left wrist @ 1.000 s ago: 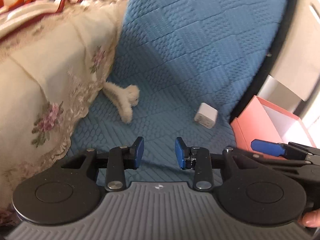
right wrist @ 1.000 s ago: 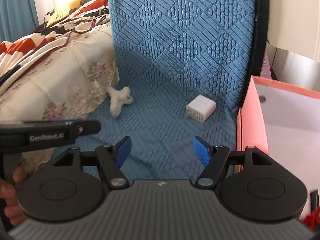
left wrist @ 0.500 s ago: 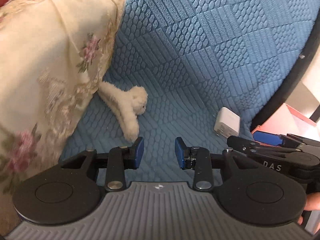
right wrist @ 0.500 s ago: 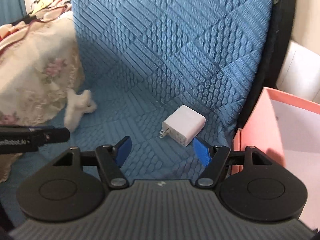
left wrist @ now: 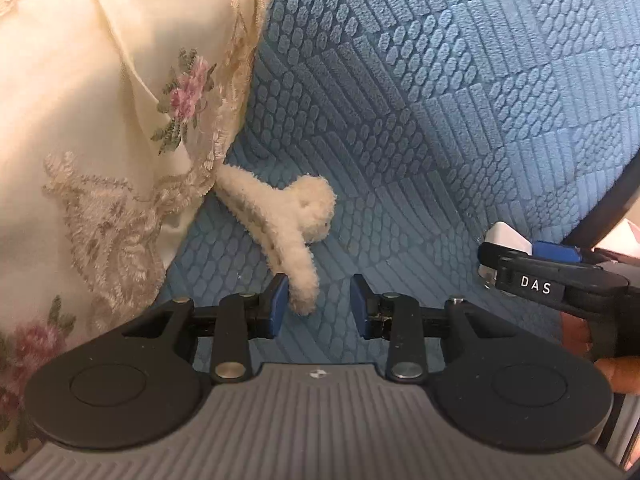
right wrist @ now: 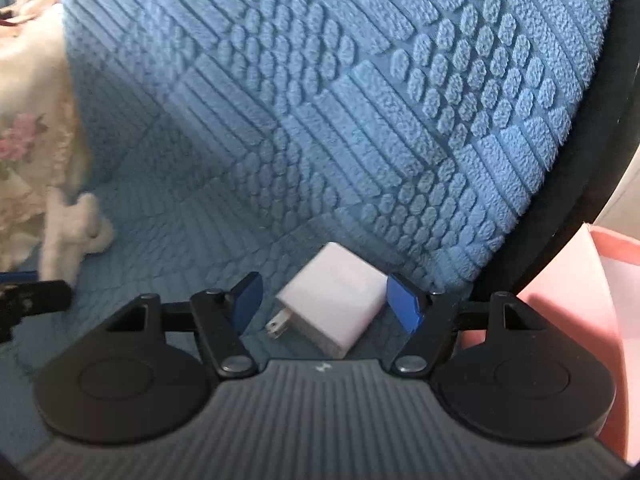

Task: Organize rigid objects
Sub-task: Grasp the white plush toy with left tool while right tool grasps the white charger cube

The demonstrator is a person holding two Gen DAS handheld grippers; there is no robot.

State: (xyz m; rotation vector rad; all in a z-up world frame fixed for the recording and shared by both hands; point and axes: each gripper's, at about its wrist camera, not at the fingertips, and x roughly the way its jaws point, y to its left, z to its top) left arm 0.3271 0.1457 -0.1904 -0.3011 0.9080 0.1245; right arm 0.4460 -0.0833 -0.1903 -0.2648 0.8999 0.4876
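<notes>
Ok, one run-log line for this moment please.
phase: reaching | left gripper: open, fluffy hair claw tip between pads | right gripper: open, straddling white charger | pink box: beside chair

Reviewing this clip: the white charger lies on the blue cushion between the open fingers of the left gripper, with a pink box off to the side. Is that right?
Not quite: it is the right gripper, not the left. The right wrist view shows the white charger on the blue cushion between its open fingers, with the pink box to the side. The left gripper has a fluffy toy ahead of it.
</notes>
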